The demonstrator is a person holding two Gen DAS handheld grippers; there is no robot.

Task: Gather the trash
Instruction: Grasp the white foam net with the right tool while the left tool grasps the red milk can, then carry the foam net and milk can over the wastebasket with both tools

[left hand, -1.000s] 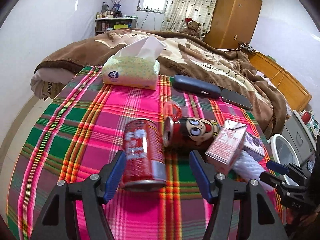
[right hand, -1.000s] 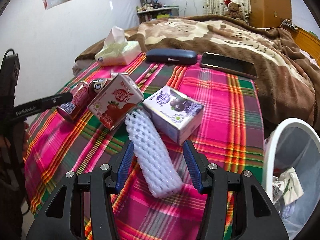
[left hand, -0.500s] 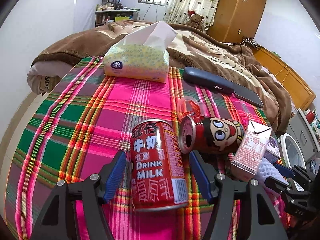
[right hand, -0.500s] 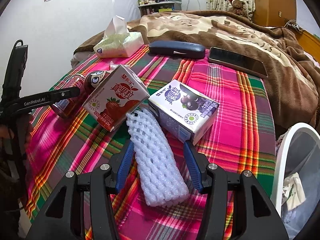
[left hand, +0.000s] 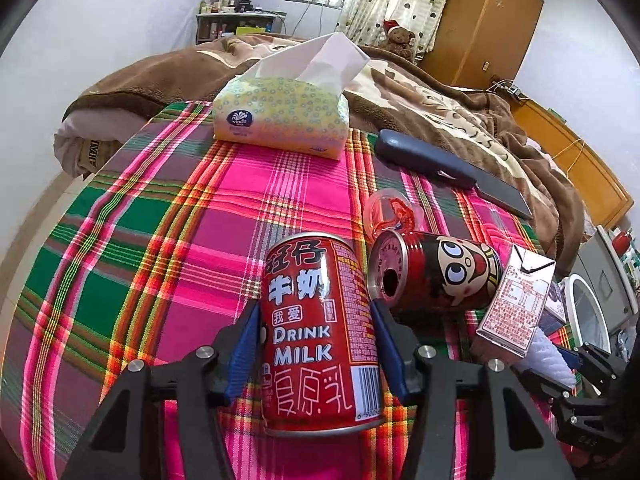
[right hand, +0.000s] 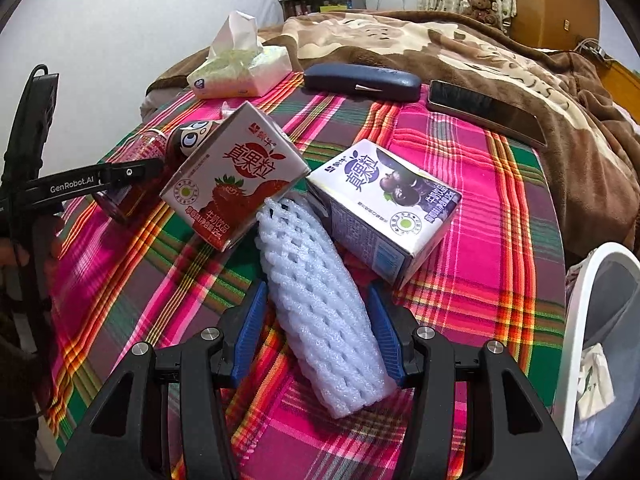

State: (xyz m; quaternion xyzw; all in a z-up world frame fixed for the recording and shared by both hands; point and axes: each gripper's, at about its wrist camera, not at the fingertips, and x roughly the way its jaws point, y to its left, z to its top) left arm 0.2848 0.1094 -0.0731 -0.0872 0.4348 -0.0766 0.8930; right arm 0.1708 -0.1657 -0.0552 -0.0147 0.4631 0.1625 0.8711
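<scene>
Milk can [left hand: 318,332] lying on plaid cloth [left hand: 160,248] | left gripper [left hand: 316,344] just closing, pads touching can | right gripper [right hand: 316,328] released, straddling foam net [right hand: 320,312]

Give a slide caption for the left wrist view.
Left gripper closing around a red milk can lying on the plaid cloth.

Glossy metal milk can [left hand: 318,332], white foam net sleeve [right hand: 320,300], woven plaid cloth [left hand: 160,240], fuzzy brown blanket [right hand: 440,48]

The left gripper [left hand: 314,334] angles downward, its jaws just closing, blue pads [left hand: 244,350] against both sides of what lies between them. The right gripper [right hand: 318,330] angles downward, fingers [right hand: 249,330] parted.
</scene>
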